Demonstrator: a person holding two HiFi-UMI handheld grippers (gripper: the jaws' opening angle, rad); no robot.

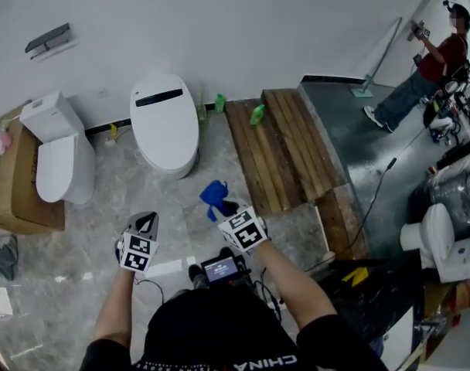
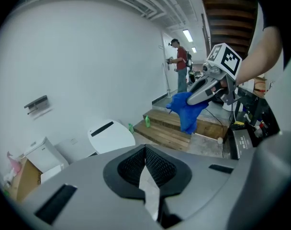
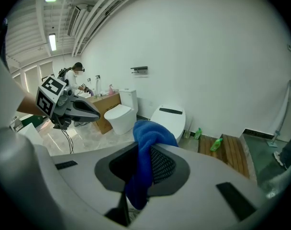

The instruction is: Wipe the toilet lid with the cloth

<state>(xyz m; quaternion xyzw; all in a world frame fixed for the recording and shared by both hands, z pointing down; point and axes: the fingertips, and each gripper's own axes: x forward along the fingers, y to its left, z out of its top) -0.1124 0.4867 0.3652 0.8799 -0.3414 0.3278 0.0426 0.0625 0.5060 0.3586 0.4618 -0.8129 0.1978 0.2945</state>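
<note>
Right gripper (image 1: 226, 209) pinches blue cloth (image 1: 212, 195), left gripper (image 1: 146, 222) pressed together, empty, both over floor (image 1: 103, 230) before white toilet lid (image 1: 164, 120).

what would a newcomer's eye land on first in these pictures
The bright blue cloth stands out most, clamped in the right hand-held gripper above the grey marble-look floor. Just beyond it the smooth white oval toilet, its lid shut, sits against the white wall, with a brown slatted wooden platform to its right.
</note>
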